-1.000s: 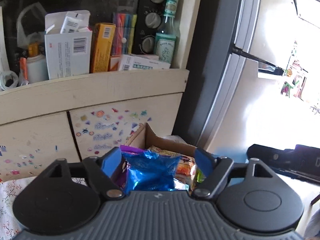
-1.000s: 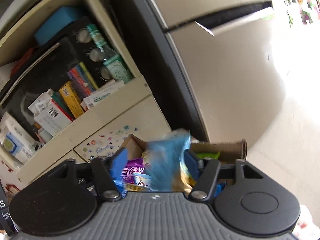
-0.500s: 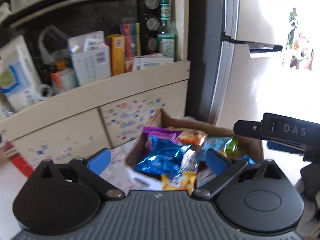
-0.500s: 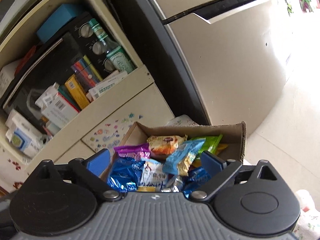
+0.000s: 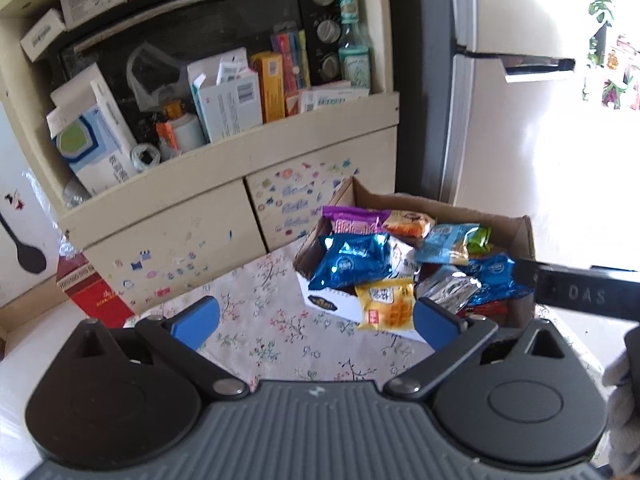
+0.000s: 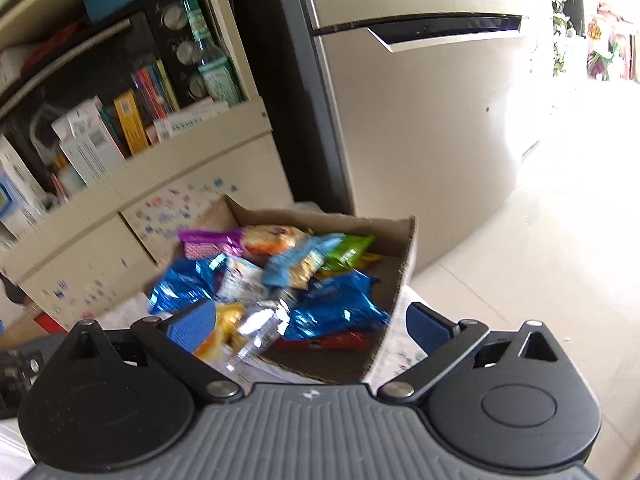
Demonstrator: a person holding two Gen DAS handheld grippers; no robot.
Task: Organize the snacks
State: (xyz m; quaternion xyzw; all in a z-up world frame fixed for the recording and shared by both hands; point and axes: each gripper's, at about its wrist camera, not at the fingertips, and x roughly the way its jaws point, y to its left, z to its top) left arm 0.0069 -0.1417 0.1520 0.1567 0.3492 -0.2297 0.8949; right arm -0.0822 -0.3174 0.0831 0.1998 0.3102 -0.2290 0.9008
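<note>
A cardboard box (image 5: 516, 236) heaped with snack packets sits at the far right end of a floral-clothed surface (image 5: 280, 320), hard by a cream cabinet (image 5: 168, 216) and a tall refrigerator (image 5: 500, 140). Both tools hang back from it with nothing between their blue pads: the left hand-held gripper (image 5: 316, 320) is spread wide above bare cloth, and the right hand-held gripper (image 6: 308, 324), its jaws likewise parted after just opening, frames the near corner of the box without touching a packet.

Inside, the pile runs deep. A purple packet (image 5: 352, 220) and an orange one (image 5: 412, 224) lie at the far side, a shiny blue bag (image 5: 352, 260) and a light blue packet (image 5: 448, 244) across the middle, a green packet (image 6: 348, 252) toward the right wall, and a second blue bag (image 6: 340, 300) nearer the front. A yellow packet (image 5: 386, 304) droops over the near rim, beside a silver wrapper (image 5: 448, 288).

By the look of it, the gathering is largely done: no loose snack shows on the visible cloth. The right view is smeared with motion, so anything lying outside the box on that side may go unseen. What seems left is tidying, chiefly tucking the overhanging yellow packet fully inside.
</note>
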